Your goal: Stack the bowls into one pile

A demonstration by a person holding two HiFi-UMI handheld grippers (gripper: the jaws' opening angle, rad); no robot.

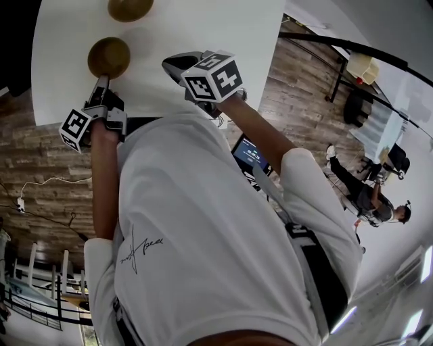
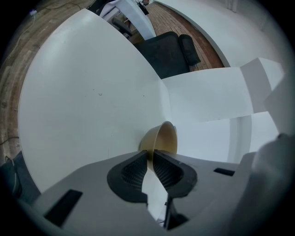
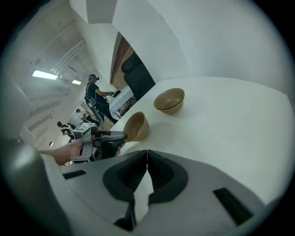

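Two brown bowls are on the white table point(image 1: 223, 27). My left gripper point(image 1: 102, 81) is shut on the near rim of the nearer bowl point(image 1: 108, 57). In the left gripper view that bowl point(image 2: 164, 138) is tipped on its side, with its rim pinched between the pads of the left gripper point(image 2: 150, 156). The second bowl point(image 1: 130, 7) sits upright farther back. My right gripper point(image 1: 170, 63) hovers over the table to the right of the bowls. In the right gripper view the right gripper point(image 3: 146, 159) is shut on nothing, and both the tilted bowl point(image 3: 136, 126) and the far bowl point(image 3: 169, 100) show.
The table's near edge runs just under both grippers, with wooden floor point(image 1: 298, 88) beyond. A black chair point(image 2: 168, 53) stands past the table's far side. People point(image 1: 369, 192) and another table point(image 1: 362, 67) are off to the right.
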